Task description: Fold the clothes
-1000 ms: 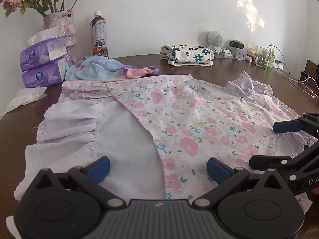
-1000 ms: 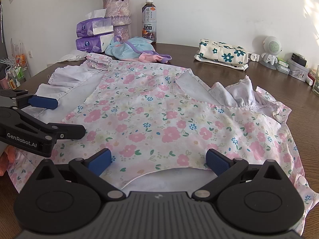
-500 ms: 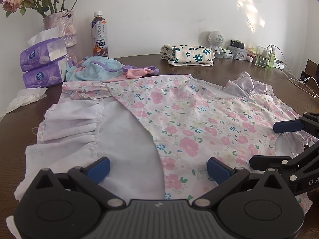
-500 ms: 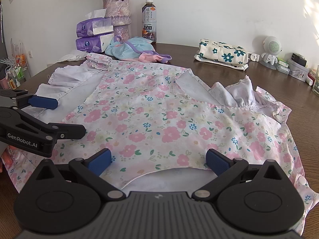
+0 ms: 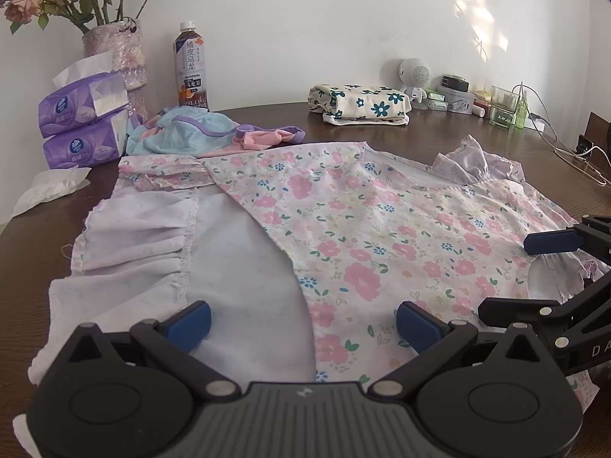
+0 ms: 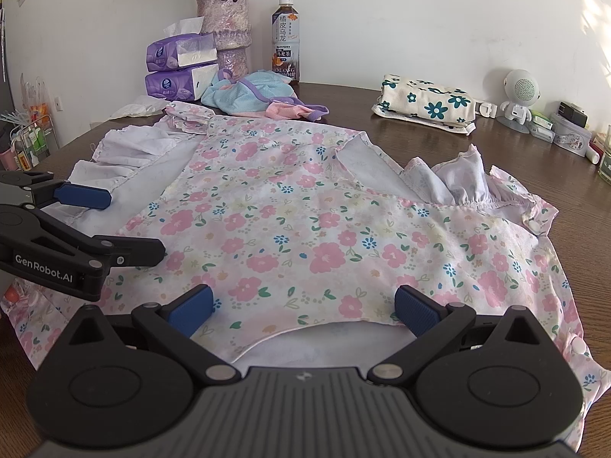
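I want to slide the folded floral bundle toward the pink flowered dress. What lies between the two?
Only bare brown table separates the folded bundle from the dress; the right wrist view shows it best.

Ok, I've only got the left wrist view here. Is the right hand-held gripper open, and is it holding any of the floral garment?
Observer: It is open. In the right wrist view the right hand-held gripper has its fingers spread wide over the curved near edge of the floral garment, gripping nothing.
Operator: Anything on the garment's right edge?
Observer: Yes, white snap buttons sit along that edge.
Operator: And past the table on the left?
Observer: A wire rack of small items stands beyond the table there.
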